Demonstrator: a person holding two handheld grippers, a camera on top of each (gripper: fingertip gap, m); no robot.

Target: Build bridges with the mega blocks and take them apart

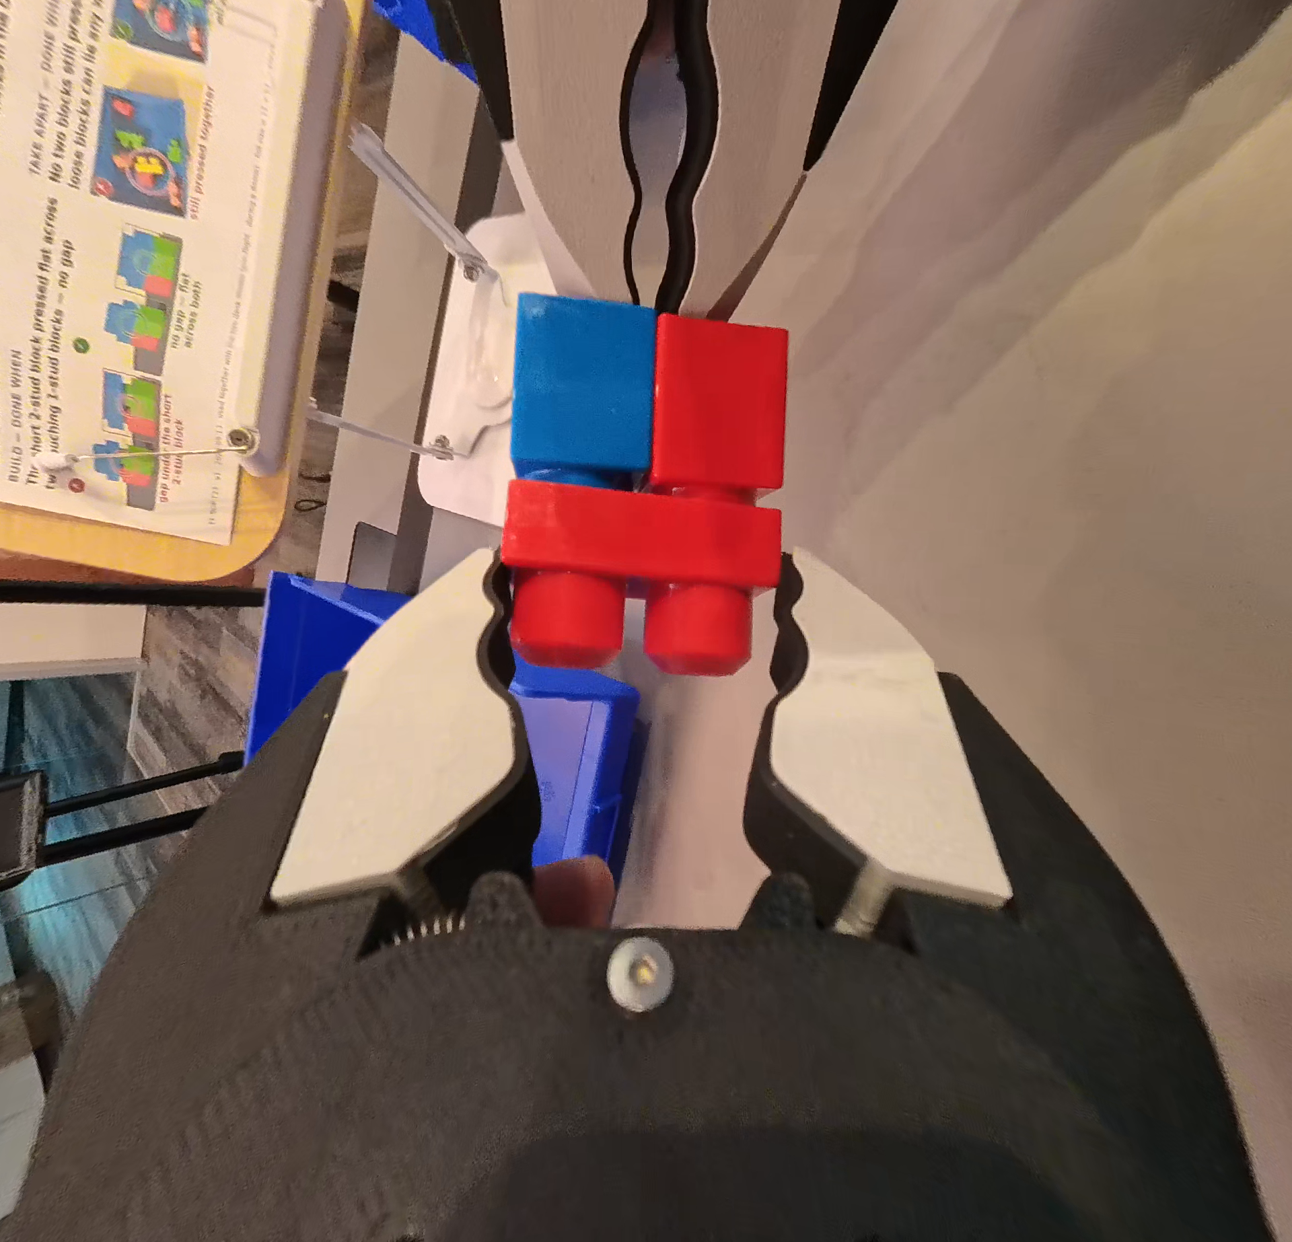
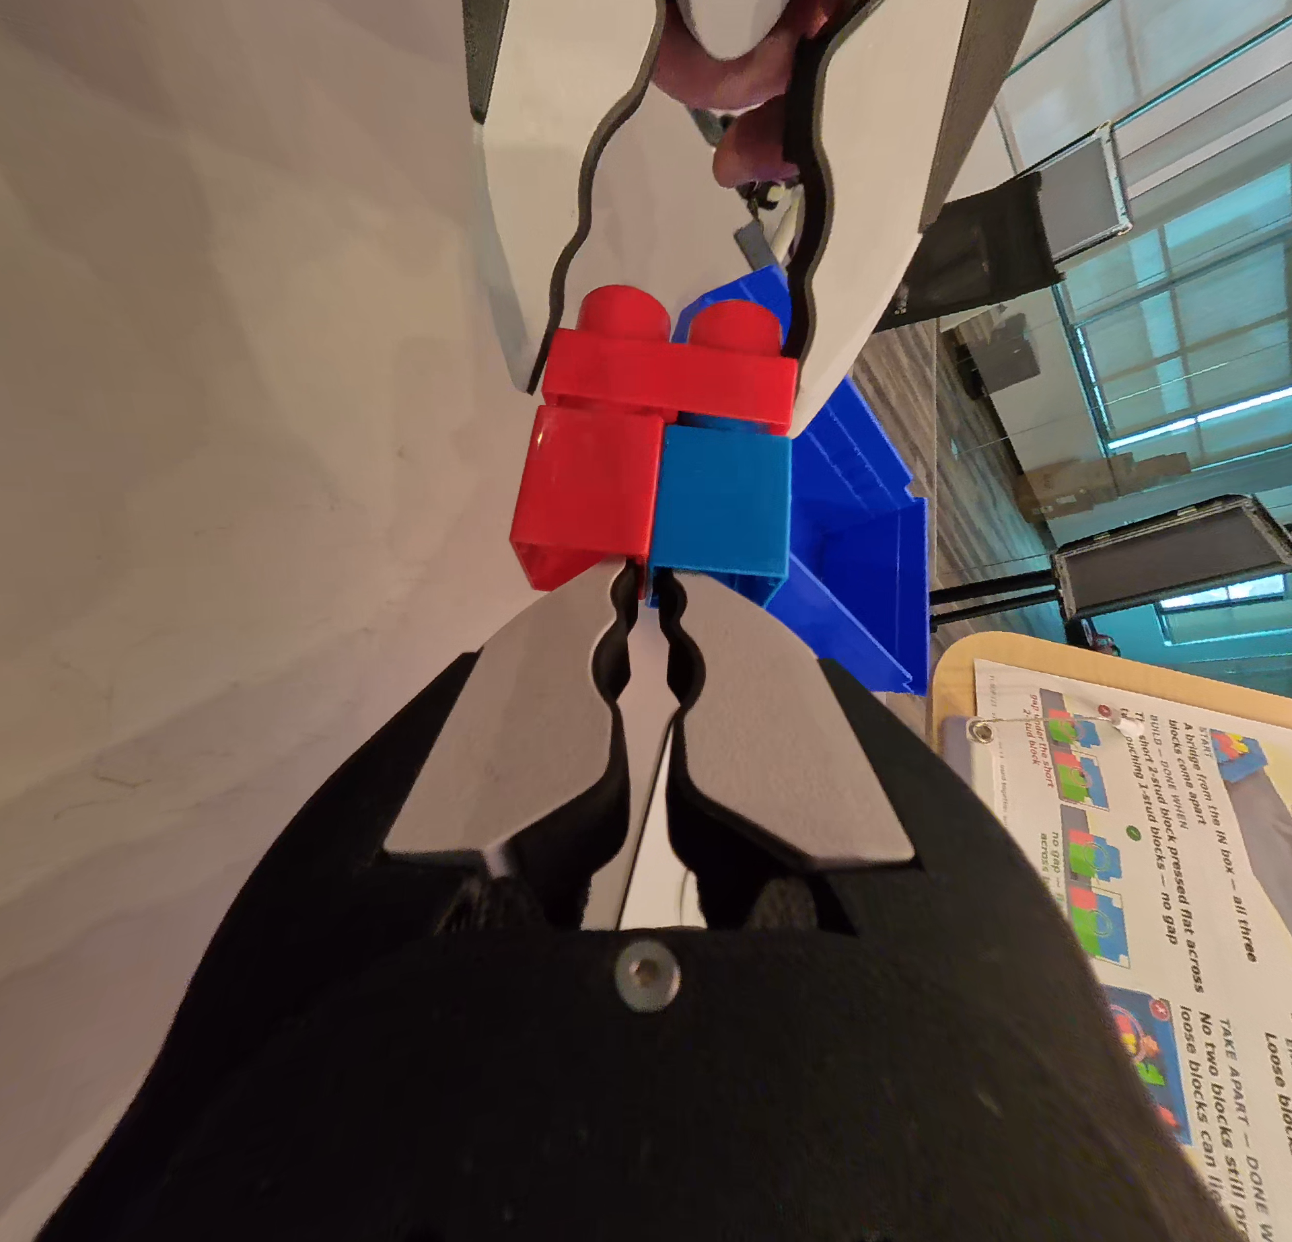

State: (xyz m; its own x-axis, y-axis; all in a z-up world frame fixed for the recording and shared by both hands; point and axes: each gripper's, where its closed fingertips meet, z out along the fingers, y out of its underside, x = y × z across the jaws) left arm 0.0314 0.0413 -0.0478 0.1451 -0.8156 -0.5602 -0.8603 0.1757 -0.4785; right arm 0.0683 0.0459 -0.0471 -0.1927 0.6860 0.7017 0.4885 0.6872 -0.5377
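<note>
A small bridge is held in the air between both grippers. A short red two-stud block (image 1: 640, 534) sits across a blue one-stud block (image 1: 584, 380) and a red one-stud block (image 1: 720, 401). My left gripper (image 1: 642, 579) is shut on the two ends of the two-stud block, with its studs pointing towards the camera. My right gripper (image 2: 650, 593) is nearly closed, pinching the adjoining inner walls of the red one-stud block (image 2: 587, 492) and the blue one-stud block (image 2: 723, 506) from their hollow undersides. The right wrist view also shows the left gripper (image 2: 668, 362) on the two-stud block (image 2: 671, 376).
A blue plastic bin (image 2: 874, 544) lies behind the blocks and also shows in the left wrist view (image 1: 328, 649). An instruction sheet on a wooden board (image 1: 140, 230) stands at the table's side. The white table surface (image 2: 210, 439) fills the remaining view. The grippers' ends are close to 5 centimeters from one another.
</note>
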